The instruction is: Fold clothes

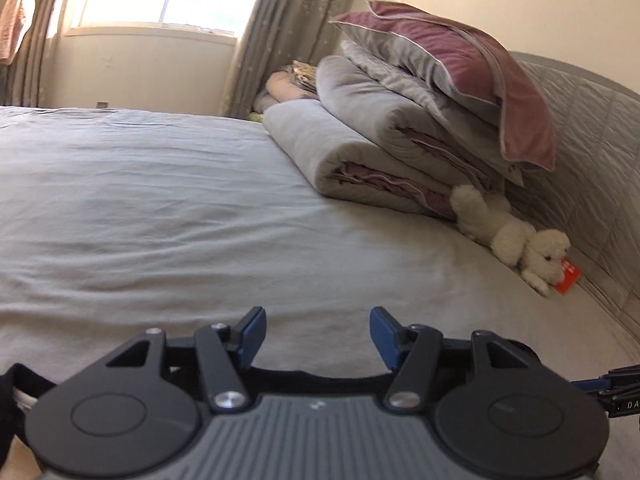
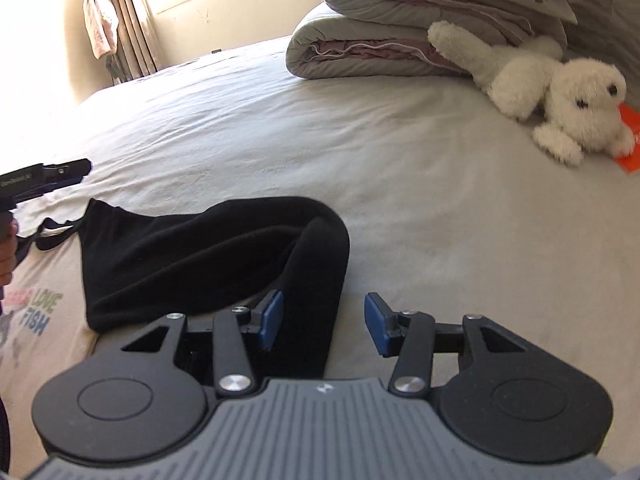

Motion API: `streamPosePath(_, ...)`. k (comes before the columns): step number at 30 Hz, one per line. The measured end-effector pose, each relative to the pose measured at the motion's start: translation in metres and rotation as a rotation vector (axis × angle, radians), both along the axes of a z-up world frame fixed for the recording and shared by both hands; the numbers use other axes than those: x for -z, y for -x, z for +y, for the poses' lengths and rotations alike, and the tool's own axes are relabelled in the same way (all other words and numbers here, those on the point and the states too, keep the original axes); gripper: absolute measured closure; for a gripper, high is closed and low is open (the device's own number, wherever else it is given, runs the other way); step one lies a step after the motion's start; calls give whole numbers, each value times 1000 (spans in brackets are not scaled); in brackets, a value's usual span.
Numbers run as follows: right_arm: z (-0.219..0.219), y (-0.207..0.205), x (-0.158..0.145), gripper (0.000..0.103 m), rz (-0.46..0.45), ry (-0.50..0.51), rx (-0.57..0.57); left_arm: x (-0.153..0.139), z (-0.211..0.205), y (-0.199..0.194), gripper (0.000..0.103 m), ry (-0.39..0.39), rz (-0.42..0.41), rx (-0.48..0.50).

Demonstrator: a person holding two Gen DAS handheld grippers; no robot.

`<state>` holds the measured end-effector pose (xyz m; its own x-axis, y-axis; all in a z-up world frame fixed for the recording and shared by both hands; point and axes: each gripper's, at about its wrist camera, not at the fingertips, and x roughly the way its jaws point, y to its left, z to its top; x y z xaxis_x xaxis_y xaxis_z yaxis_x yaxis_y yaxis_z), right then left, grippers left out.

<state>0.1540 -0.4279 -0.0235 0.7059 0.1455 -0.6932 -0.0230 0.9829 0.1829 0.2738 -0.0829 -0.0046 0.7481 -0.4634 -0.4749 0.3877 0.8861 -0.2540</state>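
1. Right wrist view: right gripper (image 2: pixel 323 326) jaws parted, empty; black garment (image 2: pixel 208 256) released, folded on the bed (image 2: pixel 400 184).
2. Left gripper (image 1: pixel 318 334) jaws parted, empty, beside the garment.
3. Next: grasp the printed shirt (image 2: pixel 38 312) beside the garment.

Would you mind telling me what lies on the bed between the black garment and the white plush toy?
Only bare, wrinkled bed sheet, seen in the right wrist view, separates the black garment from the white plush toy.

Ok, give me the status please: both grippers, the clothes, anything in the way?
Left gripper open, nothing between fingers. Right gripper open over black garment, not gripping. White printed shirt beneath it. Plush toy far off, not in the way.
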Motion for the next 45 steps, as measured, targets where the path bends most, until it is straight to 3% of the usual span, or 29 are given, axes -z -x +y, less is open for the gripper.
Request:
streamPosePath(7, 6, 46, 8, 64, 53, -84, -81, 17, -65, 16, 48, -63, 61, 140)
streamPosePath(9, 14, 51, 12, 77, 80, -61, -112, 20, -79, 13, 49, -86, 57, 164)
streamPosePath(11, 15, 54, 11, 79, 77, -46, -109, 21, -93, 8, 49, -112, 43, 190)
streamPosePath(15, 3, 58, 14, 81, 87, -133, -51, 25, -120, -14, 48, -182, 44, 267)
streamPosePath(18, 1, 62, 19, 72, 77, -180, -26, 35, -137, -31, 52, -223, 82, 313)
streamPosePath(19, 6, 63, 21, 73, 63, -160, -33, 38, -141, -34, 63, -226, 100, 327)
streamPosePath(21, 13, 64, 21, 93, 46, -107, -62, 43, -151, -35, 78, -241, 121, 345)
streamPosePath(22, 17, 65, 21, 96, 38, -80, -76, 45, -156, -34, 90, -260, 115, 347)
streamPosePath(24, 10, 65, 15, 98, 44, -68, -101, 46, -162, -30, 97, -279, 95, 348)
streamPosePath(28, -19, 59, -8, 98, 33, 129, -60, 44, -164, -31, 98, -287, 76, 338)
streamPosePath(32, -60, 25, -23, 98, 51, 339, 41, 43, -163, -38, 98, -277, 75, 325)
streamPosePath(35, -85, -9, -23, 98, 72, 421, 90, 44, -163, -41, 98, -260, 81, 319)
streamPosePath(40, -87, -62, -5, 99, 109, 573, 81, 45, -166, -43, 98, -257, 73, 297)
streamPosePath(43, -86, -83, 3, 99, 101, 628, 87, 47, -166, -45, 98, -259, 68, 276)
streamPosePath(45, -90, -94, 9, 99, 104, 607, 101, 50, -168, -45, 98, -266, 70, 269)
